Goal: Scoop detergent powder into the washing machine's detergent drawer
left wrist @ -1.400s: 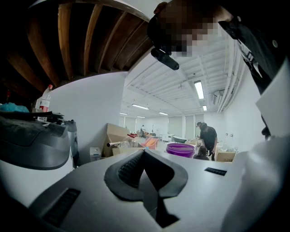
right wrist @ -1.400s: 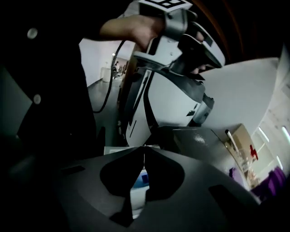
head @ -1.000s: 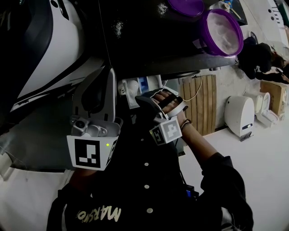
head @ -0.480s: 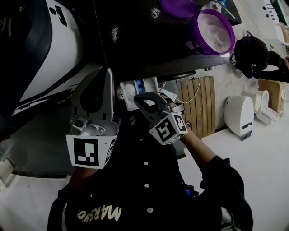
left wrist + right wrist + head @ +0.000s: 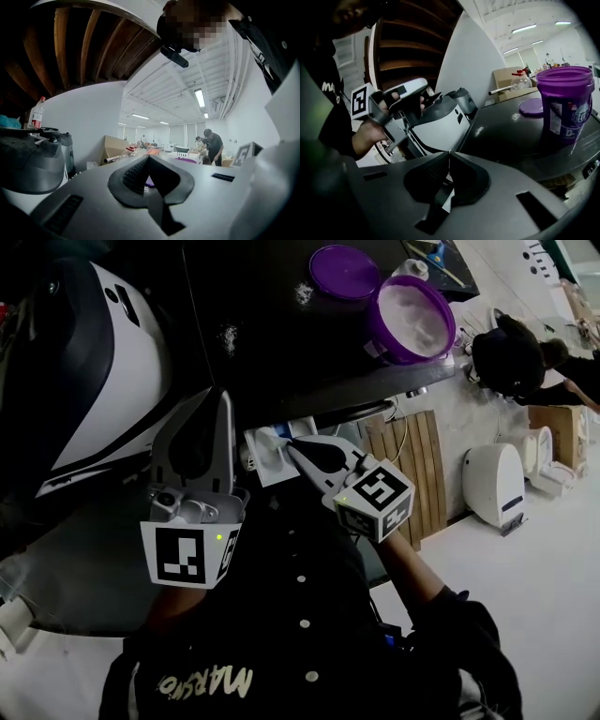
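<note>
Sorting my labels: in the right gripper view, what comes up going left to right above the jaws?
left gripper → white-and-black machine → purple lid → purple tub

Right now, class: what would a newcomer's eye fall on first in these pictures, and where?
The open purple tub of white powder stands out on the dark top at the head view's upper right, with its purple lid lying flat beside it. Below, the left claw and right claw, both shut, each bearing a black-and-white marker cube, fill the middle.
</note>
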Available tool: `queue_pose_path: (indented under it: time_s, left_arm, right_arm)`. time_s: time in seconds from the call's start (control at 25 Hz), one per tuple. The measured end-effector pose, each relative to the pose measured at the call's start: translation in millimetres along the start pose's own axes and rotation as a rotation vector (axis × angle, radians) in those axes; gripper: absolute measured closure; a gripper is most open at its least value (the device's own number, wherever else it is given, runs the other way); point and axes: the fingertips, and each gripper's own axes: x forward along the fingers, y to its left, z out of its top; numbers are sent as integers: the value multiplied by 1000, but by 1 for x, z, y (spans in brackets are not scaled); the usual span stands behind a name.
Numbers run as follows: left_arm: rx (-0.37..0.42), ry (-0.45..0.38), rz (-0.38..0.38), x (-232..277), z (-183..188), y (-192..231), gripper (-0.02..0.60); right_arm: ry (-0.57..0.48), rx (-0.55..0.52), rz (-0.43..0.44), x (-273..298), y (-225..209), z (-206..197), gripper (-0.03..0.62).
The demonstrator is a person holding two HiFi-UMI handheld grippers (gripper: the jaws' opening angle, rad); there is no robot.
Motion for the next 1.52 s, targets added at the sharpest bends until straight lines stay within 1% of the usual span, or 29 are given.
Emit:
queue_pose_path:
  time_s: [0.2,0.52,0.72,0.96,1.12,1.24,1.4,1.52]
  left_arm:
    - [13,-27,-32,6,15,-4,568]
    - [18,-77,-74,19,38,-12,568]
    - [19,-96,-94,28,49,-15,568]
    - [26,-104,-110,38,56,-17,568]
    - [27,-103,-108,43,57,-15,568]
    - [28,-92,-104,46,54,-13,568]
    - [28,-78,-109,51,49,-13,568]
    - [27,-69,-116,55,44,-16,568]
  right_arm:
    - [-78,50,4,-23,6,45,563]
    - [-265,27,-74,-57,-6,114,563]
    - [-388,12,-169,-79,-22,147,563]
    - [-508,-6,-251,-100,-42,170,563]
    - [-546,-18,-338,-123,-69,180,563]
    - [-560,-10,-419,-145,-95,186,563]
    - [-550,-4,-535,-173,-133,185,563]
    - [-513,-9,-603,-183,-158,178,563]
